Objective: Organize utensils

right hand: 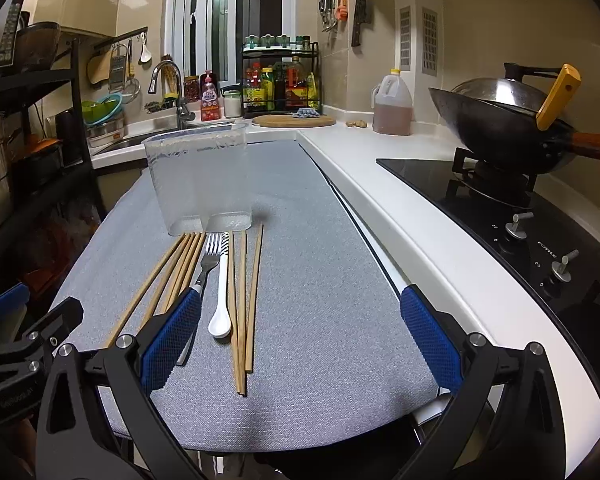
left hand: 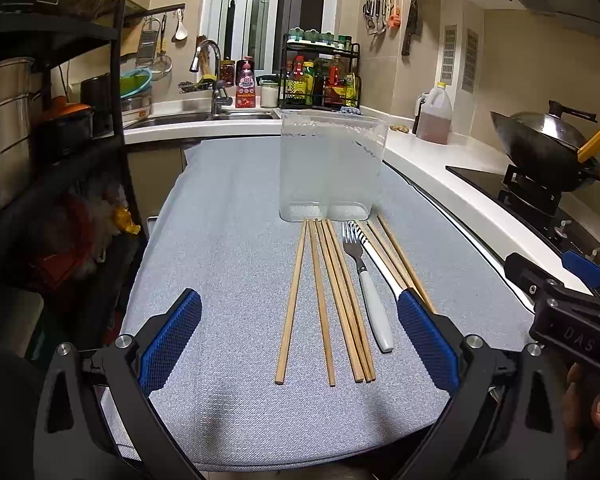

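Utensils, loose, laid side by side on a grey textured mat [left hand: 228, 208] covering the surface, their far ends just short of the holder:
- Wooden chopsticks, left group [left hand: 328, 300]: four or five sticks, fanned slightly, two of them touching along their length.
- Fork [left hand: 362, 276]: metal tines pointing toward the holder, white handle toward the camera; lies between the two chopstick groups.
- Spoon [right hand: 222, 288]: white, with a black-and-white striped handle end nearest the holder, bowl toward the camera; just right of the fork.
- Wooden chopsticks, right group [right hand: 244, 300]: three or so sticks, touching or nearly touching the spoon on its right side.

Utensil holder [left hand: 332, 164]: translucent plastic, upright, two compartments visible at its base, nothing seen inside. Stands on the mat directly beyond the utensils.

Left hand-held gripper [left hand: 300, 344]: blue-padded fingers spread wide, nothing between them; poised over the near ends of the left chopstick group and fork, apparently clear of them.

Right hand-held gripper [right hand: 300, 336]: fingers likewise spread wide and holding nothing; its left finger [right hand: 172, 336] sits in front of the fork handle, its right finger near the mat's right edge. Contact with the fork cannot be judged.

Surroundings: white worktop [right hand: 380, 168] right of the mat; black hob [right hand: 500, 216] bearing a wok [right hand: 500, 128]; oil jug [right hand: 392, 104]; condiment rack [right hand: 280, 76]; sink with tap [right hand: 168, 88]; black shelving [left hand: 60, 120] at left.
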